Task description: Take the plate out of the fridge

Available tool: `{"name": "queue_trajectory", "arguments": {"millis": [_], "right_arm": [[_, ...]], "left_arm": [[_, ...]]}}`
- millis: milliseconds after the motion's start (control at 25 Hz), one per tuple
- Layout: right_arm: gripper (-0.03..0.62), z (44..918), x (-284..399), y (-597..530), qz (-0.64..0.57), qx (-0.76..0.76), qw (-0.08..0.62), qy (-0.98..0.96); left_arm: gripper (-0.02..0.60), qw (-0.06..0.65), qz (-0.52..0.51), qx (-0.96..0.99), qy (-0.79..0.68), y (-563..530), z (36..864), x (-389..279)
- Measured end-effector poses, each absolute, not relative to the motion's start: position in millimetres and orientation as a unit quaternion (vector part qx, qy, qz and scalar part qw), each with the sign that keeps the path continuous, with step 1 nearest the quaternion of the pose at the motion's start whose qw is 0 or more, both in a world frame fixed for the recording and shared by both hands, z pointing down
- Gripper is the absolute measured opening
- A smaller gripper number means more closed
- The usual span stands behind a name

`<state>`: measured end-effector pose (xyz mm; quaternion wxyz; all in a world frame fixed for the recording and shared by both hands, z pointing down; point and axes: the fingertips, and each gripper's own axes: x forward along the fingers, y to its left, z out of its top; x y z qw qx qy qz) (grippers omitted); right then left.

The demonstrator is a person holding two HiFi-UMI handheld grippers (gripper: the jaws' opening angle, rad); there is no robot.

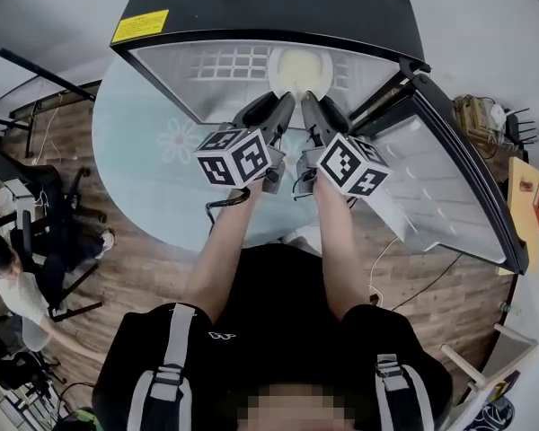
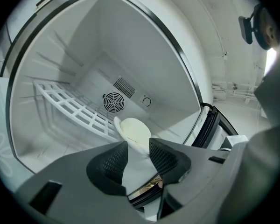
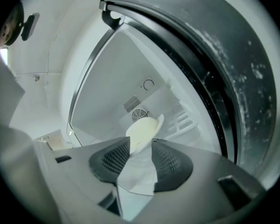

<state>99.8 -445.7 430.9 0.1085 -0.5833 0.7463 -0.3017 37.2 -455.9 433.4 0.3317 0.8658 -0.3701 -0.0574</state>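
A pale round plate [image 1: 298, 68] lies inside the open fridge [image 1: 269, 7], below the white wire shelf [image 2: 70, 104]. Both grippers point into the fridge side by side, their tips just short of the plate's near edge. In the left gripper view the plate [image 2: 134, 130] lies just beyond the left gripper [image 2: 139, 146], its near rim reaching in between the spread jaws. The right gripper [image 3: 141, 146] is also open, and the plate [image 3: 142, 130] reaches between its tips in the same way. No pad is seen pressing on the plate. The left gripper [image 1: 283, 108] and right gripper [image 1: 311, 106] almost touch each other.
The fridge door [image 1: 458, 187] stands open at the right, close beside the right gripper. A fan grille [image 2: 113, 101] is on the fridge's back wall. A person [image 1: 18, 277] sits among chairs at the left. A yellow table [image 1: 530, 205] stands at the far right.
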Motion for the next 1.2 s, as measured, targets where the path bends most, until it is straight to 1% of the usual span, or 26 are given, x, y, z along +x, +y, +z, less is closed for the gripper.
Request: {"name": "queue_trajectory", "arguments": {"millis": [360, 560, 1200], "right_arm": [[0.149, 407, 73, -397, -0.288, -0.556, 0.116, 0.771], [0.135, 398, 69, -386, -0.281, -0.545, 0.123, 0.781], [0.133, 395, 54, -338, -0.293, -0.498, 0.143, 0.803]], "left_arm": [[0.146, 0.303, -0.068, 0.864, -0.396, -403, 408, 10], [0.146, 0.297, -0.077, 0.863, -0.401, -392, 401, 7], [0.146, 0.282, -0.089, 0.853, -0.431, -338, 396, -8]]}}
